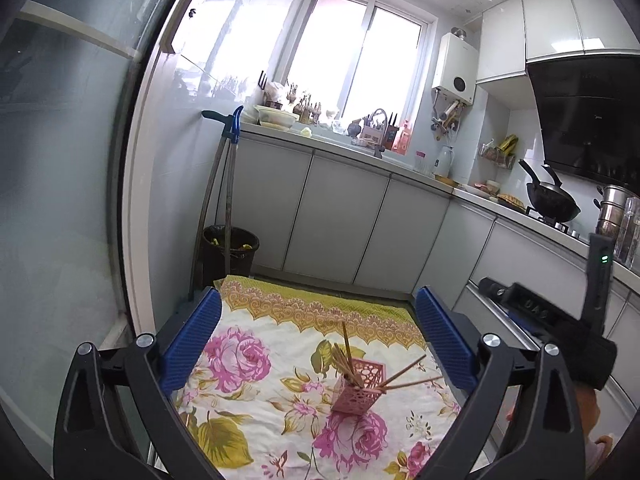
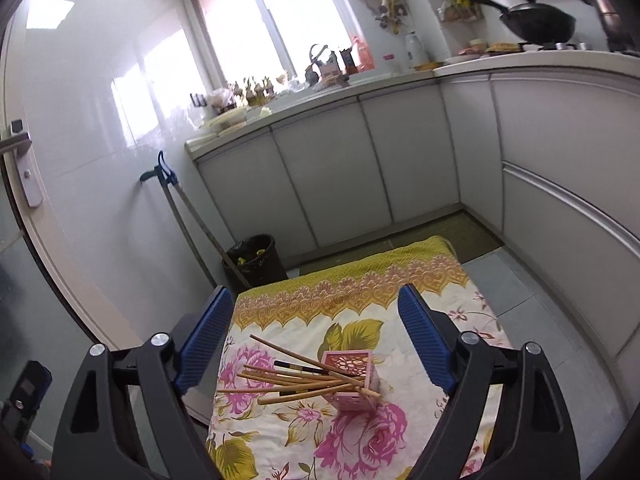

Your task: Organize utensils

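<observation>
You face a bright window (image 1: 360, 56) above grey cabinets (image 1: 340, 224); a black bin (image 1: 230, 248) stands at the white wall (image 2: 100, 120), and a wok (image 1: 552, 200) sits on the counter's right end.

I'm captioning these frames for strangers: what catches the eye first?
A pink perforated square holder stands on the rose-printed cloth, bristling with wooden chopsticks that splay outward. Both blue-padded grippers, left and right, hang open above it.
</observation>
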Motion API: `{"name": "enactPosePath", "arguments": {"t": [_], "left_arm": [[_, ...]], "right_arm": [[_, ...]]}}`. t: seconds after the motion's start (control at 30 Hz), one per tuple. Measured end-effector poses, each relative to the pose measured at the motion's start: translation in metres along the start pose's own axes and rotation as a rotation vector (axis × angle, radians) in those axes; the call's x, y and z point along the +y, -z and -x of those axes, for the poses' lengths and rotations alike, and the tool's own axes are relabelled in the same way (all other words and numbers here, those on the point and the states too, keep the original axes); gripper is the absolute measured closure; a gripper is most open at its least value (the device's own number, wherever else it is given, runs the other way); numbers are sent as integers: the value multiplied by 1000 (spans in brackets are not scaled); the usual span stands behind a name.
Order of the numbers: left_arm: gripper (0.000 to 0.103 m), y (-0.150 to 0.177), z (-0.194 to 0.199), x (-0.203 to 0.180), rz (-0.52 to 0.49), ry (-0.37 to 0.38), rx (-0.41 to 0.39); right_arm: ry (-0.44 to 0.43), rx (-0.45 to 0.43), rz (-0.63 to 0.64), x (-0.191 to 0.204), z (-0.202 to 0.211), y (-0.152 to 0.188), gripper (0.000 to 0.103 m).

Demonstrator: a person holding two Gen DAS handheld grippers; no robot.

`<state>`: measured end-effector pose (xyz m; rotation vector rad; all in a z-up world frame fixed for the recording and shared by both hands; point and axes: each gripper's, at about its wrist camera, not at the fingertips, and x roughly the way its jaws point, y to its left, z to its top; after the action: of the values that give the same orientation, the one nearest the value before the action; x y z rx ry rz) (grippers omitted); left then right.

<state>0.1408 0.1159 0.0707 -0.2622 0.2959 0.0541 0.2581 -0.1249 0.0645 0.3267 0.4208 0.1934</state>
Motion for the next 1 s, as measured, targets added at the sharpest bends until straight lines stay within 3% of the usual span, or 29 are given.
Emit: {"name": "enactPosePath", "arguments": {"t": [0.23,0.37,0.5,0.63,0.73,0.87,1.0], "left_arm": [[7,10,58,-23,-61,-14,34],[7,28,86,-52,-149,-9,57],[7,58,111,-66,-171,-96,48],[7,93,134,-72,-173,-204,41],[7,105,154,-75,-176,-217,27],[7,113,176,-84,-228,-251,23],[7,120,193,-88,-240,-208,25]], "right_arm": [[173,-34,22,-13,99,37,10],[272,-79,10,-20,151,68,7],[436,-162,57,-24,202,105,7],[567,-134,163,-26,232,152,7],[562,-99,135,-37,247,175,7],[534,-46,73,-52,257,177,7],[506,-52,61,-46,269,178,7]]}}
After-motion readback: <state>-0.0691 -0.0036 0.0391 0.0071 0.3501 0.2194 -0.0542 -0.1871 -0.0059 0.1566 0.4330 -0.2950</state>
